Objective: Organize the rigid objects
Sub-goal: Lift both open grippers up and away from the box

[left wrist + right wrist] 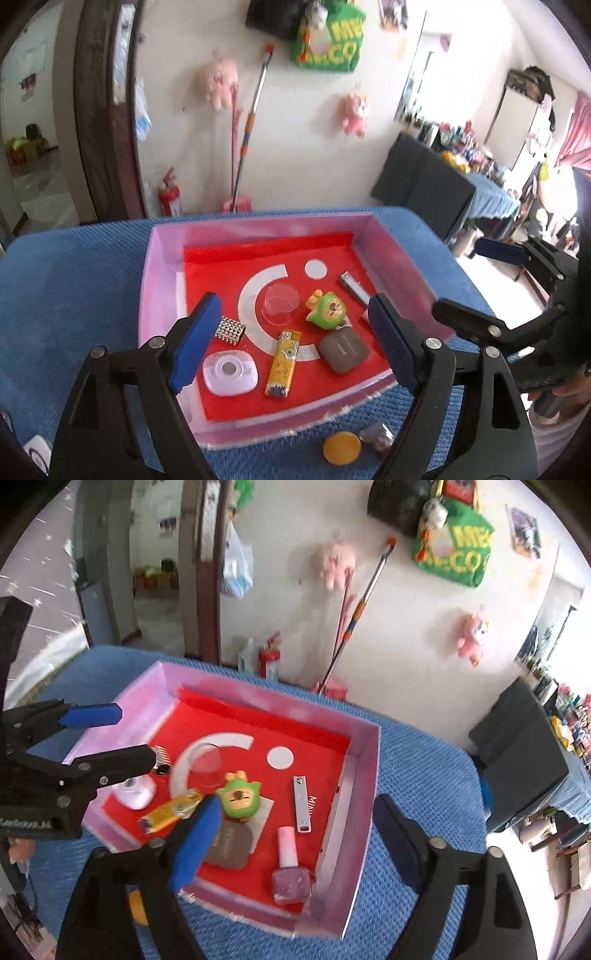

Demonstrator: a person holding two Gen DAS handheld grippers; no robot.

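A pink tray with a red lining sits on a blue cloth. In it lie a white case, a yellow lighter, a green toy, a grey-brown case, a nail clipper, a clear cup and a studded silver cylinder. My left gripper hangs open above the tray's near side, holding nothing. In the right wrist view my right gripper is open too, above a pink nail polish bottle in the tray.
An orange-yellow disc and a small glittery object lie on the blue cloth in front of the tray. Beyond the table's far edge stand a wall, a mop and a red fire extinguisher. A dark table stands at right.
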